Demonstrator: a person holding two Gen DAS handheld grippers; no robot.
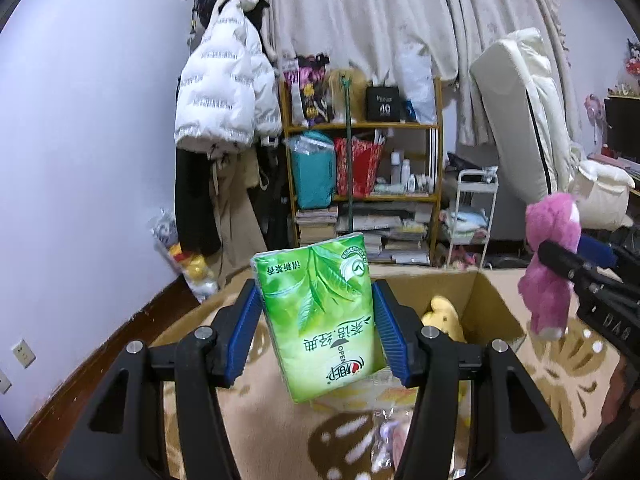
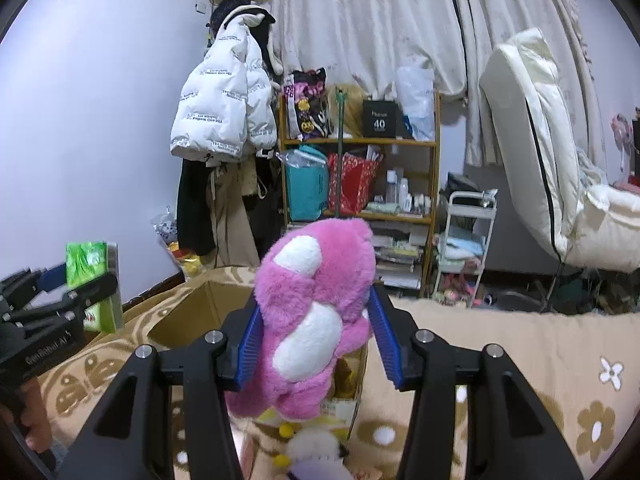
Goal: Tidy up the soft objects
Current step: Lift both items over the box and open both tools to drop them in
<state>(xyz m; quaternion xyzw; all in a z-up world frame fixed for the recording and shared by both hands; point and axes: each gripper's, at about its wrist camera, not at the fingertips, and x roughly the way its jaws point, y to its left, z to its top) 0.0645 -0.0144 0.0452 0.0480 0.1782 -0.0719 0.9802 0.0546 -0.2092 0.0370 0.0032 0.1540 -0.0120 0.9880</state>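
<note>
My left gripper (image 1: pixel 316 324) is shut on a green tissue pack (image 1: pixel 320 316), held upright above the beige flowered blanket, just left of an open cardboard box (image 1: pixel 492 308). A yellow plush (image 1: pixel 442 316) lies inside the box. My right gripper (image 2: pixel 314 332) is shut on a pink plush bear (image 2: pixel 316 312) with white patches, held above the box (image 2: pixel 192 312). In the left wrist view the bear (image 1: pixel 550 268) hangs at the right in the other gripper. In the right wrist view the tissue pack (image 2: pixel 90 272) shows at the left.
A wooden shelf (image 1: pixel 360 124) packed with bags and books stands against the curtain. Coats hang on a rack (image 1: pixel 224 92) at the left. A white trolley (image 1: pixel 472 216) and a propped mattress (image 1: pixel 520 112) stand at the right. Small toys (image 2: pixel 316 452) lie on the blanket.
</note>
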